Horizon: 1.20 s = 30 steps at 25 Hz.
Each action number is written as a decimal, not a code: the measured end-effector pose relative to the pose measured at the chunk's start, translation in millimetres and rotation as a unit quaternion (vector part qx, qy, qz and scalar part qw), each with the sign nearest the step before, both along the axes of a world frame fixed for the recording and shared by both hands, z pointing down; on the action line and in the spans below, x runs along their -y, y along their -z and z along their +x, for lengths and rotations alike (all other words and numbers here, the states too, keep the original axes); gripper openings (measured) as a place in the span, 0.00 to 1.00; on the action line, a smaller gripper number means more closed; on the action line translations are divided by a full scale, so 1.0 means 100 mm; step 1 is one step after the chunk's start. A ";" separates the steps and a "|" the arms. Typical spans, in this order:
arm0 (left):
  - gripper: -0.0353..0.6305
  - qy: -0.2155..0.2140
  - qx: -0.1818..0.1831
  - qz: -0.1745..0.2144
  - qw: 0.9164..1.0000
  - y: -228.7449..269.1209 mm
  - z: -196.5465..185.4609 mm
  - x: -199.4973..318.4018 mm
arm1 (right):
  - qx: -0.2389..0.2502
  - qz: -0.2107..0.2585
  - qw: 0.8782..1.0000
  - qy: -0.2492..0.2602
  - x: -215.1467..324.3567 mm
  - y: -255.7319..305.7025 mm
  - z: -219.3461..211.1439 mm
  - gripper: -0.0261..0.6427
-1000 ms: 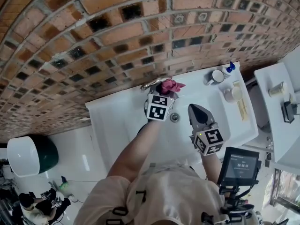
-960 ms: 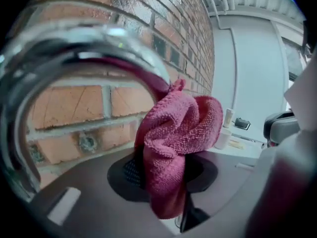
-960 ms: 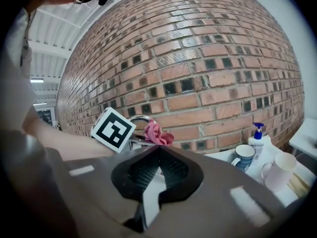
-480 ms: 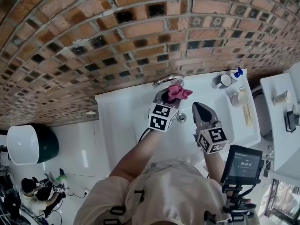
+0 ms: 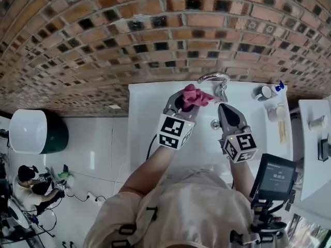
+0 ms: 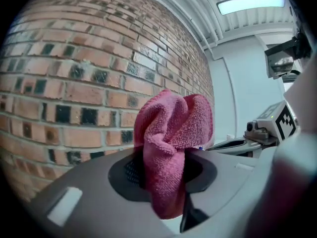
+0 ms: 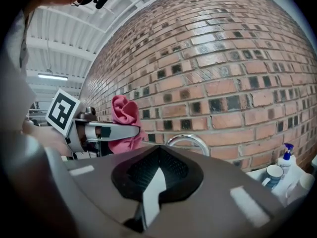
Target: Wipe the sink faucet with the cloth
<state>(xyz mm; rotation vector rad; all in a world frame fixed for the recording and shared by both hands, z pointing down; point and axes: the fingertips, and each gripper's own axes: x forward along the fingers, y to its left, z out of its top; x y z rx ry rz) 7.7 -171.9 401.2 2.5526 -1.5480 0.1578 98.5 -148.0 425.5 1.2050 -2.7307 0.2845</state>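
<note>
Left gripper (image 6: 163, 170) jaws are clamped on a pink terry cloth (image 6: 173, 133). The bunched end sticks up past the tips and a tail hangs below, so there is free fabric to rub with. The right gripper (image 7: 156, 177) has its jaws all but together, only a thin slit between them and nothing in it. Looks like a spare hand for now.

In the head view the cloth (image 5: 194, 96) sits centre frame, just left of the curved chrome faucet spout (image 5: 214, 78). It is near the spout but I can't tell whether it touches. The right gripper (image 5: 226, 111) is just below the faucet base, right of centre, apart from it.

Both grippers are over the white rectangular sink (image 5: 147, 107), which sits against a red brick wall (image 5: 155, 35) filling the top of the frame. The cloth is held at spout height, probably lined up for a wipe along the curve. Judging by this, wiping is about to begin or is at an early stage.
</note>
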 end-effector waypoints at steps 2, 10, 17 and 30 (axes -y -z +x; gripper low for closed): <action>0.24 0.019 0.004 0.008 1.000 0.06 -0.21 -0.14 | 0.000 0.005 1.000 0.015 -0.09 0.04 -0.15 0.03; 0.24 0.092 0.007 -0.015 0.996 -0.19 -1.01 -0.70 | -0.002 0.011 0.998 0.065 -0.40 0.07 -0.75 0.03; 0.24 0.145 0.010 -0.076 0.986 -0.88 -1.60 -1.11 | -0.010 -0.009 0.996 0.092 -0.63 -0.15 -1.08 0.02; 0.24 0.131 -0.010 -0.272 0.953 -2.54 -1.88 -1.52 | -0.046 -0.070 0.992 0.096 -0.87 -0.71 -1.29 0.02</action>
